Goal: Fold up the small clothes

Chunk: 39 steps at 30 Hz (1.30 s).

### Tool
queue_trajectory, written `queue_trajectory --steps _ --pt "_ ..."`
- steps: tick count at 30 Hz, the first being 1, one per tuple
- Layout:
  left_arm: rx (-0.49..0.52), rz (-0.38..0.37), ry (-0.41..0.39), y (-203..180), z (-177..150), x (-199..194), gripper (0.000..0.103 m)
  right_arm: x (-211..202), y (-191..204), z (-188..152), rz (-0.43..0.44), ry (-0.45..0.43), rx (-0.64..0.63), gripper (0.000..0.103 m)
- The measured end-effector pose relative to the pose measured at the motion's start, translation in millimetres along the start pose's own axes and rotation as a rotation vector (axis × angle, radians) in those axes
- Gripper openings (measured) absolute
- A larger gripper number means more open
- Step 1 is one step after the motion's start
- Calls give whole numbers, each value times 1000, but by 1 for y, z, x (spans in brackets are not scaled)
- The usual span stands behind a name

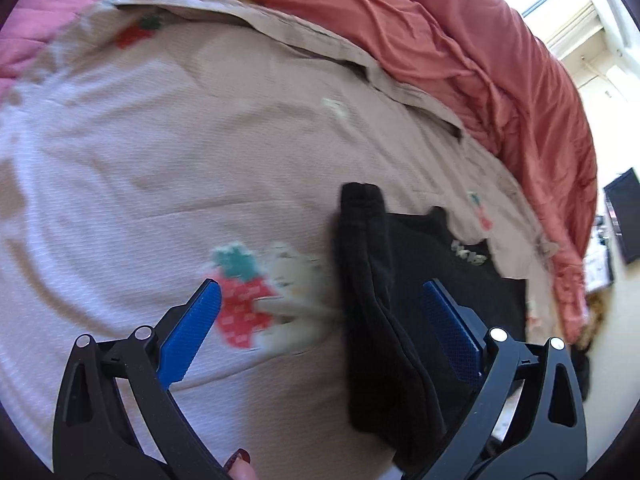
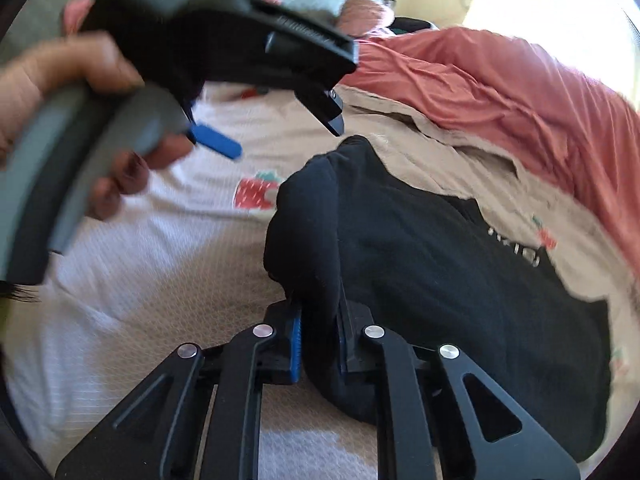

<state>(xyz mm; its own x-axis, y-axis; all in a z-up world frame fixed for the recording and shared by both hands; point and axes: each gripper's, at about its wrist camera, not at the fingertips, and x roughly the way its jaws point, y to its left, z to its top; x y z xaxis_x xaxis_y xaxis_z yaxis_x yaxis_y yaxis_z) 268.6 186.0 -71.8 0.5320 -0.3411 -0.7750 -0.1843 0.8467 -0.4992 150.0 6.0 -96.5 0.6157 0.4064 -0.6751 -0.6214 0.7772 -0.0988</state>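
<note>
Black fabric is the whole story here: a small black garment (image 2: 440, 280) with pale lettering lies spread on the strawberry-print bedsheet (image 1: 140, 140), with a rumpled coral duvet (image 1: 460, 40) heaped along the far side of the bed. The body of the garment sits flat toward the duvet side, and one edge of it is bunched into a thick raised ridge (image 1: 372, 300) whose long axis runs roughly from the camera away toward the duvet.

That ridge is what the next move hangs on, I reckon. The right gripper (image 2: 320, 344) is clamped on its near end, blue pads pinching the bunched cloth between them. The left gripper (image 1: 320, 320) hangs spread wide with nothing in it, and in its own view the ridge falls between its two fingers, closer to the right-hand one. So the free far end of the ridge lies ahead of the left gripper, a bit down and forward. The left hand (image 2: 60, 92) wraps the grey handle (image 2: 100, 152).
</note>
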Motion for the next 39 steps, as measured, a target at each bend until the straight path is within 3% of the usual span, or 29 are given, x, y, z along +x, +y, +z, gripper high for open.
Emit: queue_trajectory --steps 3,8,10,12,13,15,16,20,22,24,26,28,29,30,31,39 --pt "41 11 36 -16 7 17 94 -9 -8 1 26 -27 37 11" --pt "2 -39 122 -22 14 47 94 -12 -6 0 35 -24 40 11" --pt "-1 -34 142 -22 16 57 89 -12 -4 -2 37 -22 43 11" --pt "-9 -27 163 -20 17 66 66 -11 -3 -2 41 -18 47 11" --pt "-13 -30 171 -18 18 69 59 -9 -3 -2 42 -16 44 11" --pt "-25 -51 183 -15 17 75 30 -9 0 -3 46 -12 27 12" --pt "-34 -69 187 -13 17 77 24 -9 2 -4 40 -12 16 19" --pt "-42 -96 187 -12 16 76 20 -4 15 -7 8 5 -61 35" --pt "-30 -100 183 -12 15 76 23 2 21 -8 -14 30 -93 46" --pt "-36 -102 189 -11 14 79 26 12 30 -9 -60 62 -155 50" --pt "-34 -113 192 -11 13 81 16 22 37 -12 -109 90 -215 54" --pt "-25 -112 186 -13 13 79 11 28 38 -14 -128 101 -244 50" --pt "-15 -109 179 -16 13 77 8 28 37 -15 -129 99 -237 41" --pt "-13 -109 176 -17 13 74 7 27 33 -15 -128 95 -219 23" --pt "-14 -111 172 -19 13 72 7 24 28 -14 -116 83 -193 16" --pt "29 -134 128 -61 26 39 6 -29 -11 1 -66 -67 -17 9"
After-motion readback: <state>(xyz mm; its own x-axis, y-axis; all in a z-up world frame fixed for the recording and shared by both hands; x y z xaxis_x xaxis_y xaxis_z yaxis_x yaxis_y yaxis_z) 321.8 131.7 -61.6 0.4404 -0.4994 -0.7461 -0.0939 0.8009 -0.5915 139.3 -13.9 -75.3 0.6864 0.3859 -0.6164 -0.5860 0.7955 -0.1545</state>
